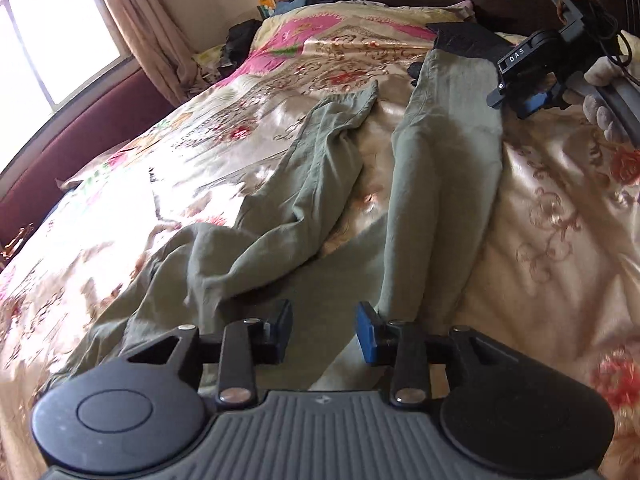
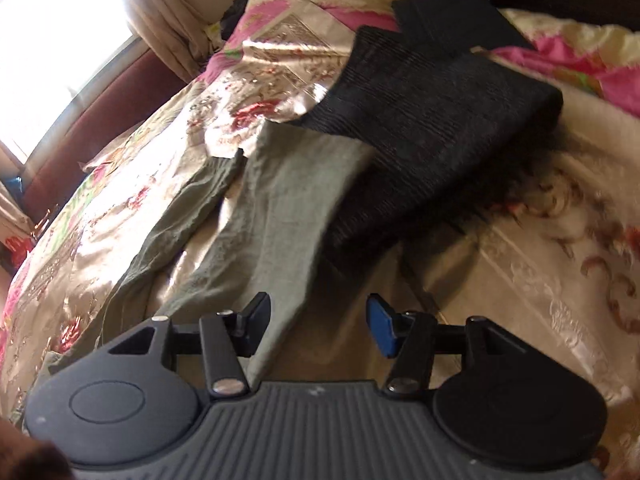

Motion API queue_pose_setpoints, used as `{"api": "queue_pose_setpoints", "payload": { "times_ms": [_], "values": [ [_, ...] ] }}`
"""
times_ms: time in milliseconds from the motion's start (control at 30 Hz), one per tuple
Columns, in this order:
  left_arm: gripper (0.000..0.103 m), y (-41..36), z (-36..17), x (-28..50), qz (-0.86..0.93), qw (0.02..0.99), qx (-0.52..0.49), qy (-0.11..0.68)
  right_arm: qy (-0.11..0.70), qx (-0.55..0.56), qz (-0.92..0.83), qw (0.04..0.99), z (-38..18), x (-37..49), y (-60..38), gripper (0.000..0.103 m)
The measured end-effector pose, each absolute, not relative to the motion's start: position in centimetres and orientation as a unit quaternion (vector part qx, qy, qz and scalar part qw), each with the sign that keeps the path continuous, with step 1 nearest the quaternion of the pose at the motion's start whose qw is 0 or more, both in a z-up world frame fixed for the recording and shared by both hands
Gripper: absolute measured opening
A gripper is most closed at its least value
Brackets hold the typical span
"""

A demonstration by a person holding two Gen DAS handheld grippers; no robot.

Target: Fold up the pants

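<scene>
left gripper (image 1: 324,330) hovers low at frame bottom, fingers apart over the green pants (image 1: 444,168); right gripper (image 2: 318,328) too, spread, gripping nothing.

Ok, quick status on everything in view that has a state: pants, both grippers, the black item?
Pants: unfolded on the bedspread, legs apart, one straight, one crumpled.
Left gripper: open, holding nothing.
Right gripper: open, holding nothing.
Black folded cloth: lying over the straight leg's far end.
</scene>
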State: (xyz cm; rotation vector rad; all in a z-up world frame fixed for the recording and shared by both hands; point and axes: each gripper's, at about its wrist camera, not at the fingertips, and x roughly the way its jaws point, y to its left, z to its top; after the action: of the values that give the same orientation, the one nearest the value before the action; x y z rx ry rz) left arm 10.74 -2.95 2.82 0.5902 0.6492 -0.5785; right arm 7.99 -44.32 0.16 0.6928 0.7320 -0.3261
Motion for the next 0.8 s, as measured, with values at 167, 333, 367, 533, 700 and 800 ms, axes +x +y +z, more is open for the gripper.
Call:
{"api": "queue_pose_setpoints", "payload": {
  "times_ms": [167,333,367,533,700,800],
  "values": [
    [0.054,0.8,3.1,8.2,-0.224,0.868,0.275,0.346,0.288,0.425,-0.132,0.848,-1.5,8.2,-44.9,0.02],
    [0.055,4.9,2.9,6.6,-0.164,0.874,0.281,0.362,0.29,0.448,-0.114,0.838,-0.1,6.0,-44.6,0.003],
    [0.055,5.7,2.9,6.5,-0.154,0.875,0.278,0.366,0.286,0.452,-0.113,0.837,0.6,4.8,-44.9,0.003],
    [0.063,9.4,3.0,5.3,-0.111,0.88,0.273,0.372,0.277,0.442,-0.14,0.842,5.3,-3.1,-47.0,0.002],
    [0.075,11.2,1.6,5.0,-0.092,0.877,0.295,0.368,0.351,0.362,-0.208,0.838,5.5,-6.7,-46.9,0.003],
    [0.075,11.8,1.5,5.2,-0.113,0.876,0.277,0.378,0.417,0.335,-0.214,0.817,3.9,-7.5,-45.1,0.004]
  ]
}}
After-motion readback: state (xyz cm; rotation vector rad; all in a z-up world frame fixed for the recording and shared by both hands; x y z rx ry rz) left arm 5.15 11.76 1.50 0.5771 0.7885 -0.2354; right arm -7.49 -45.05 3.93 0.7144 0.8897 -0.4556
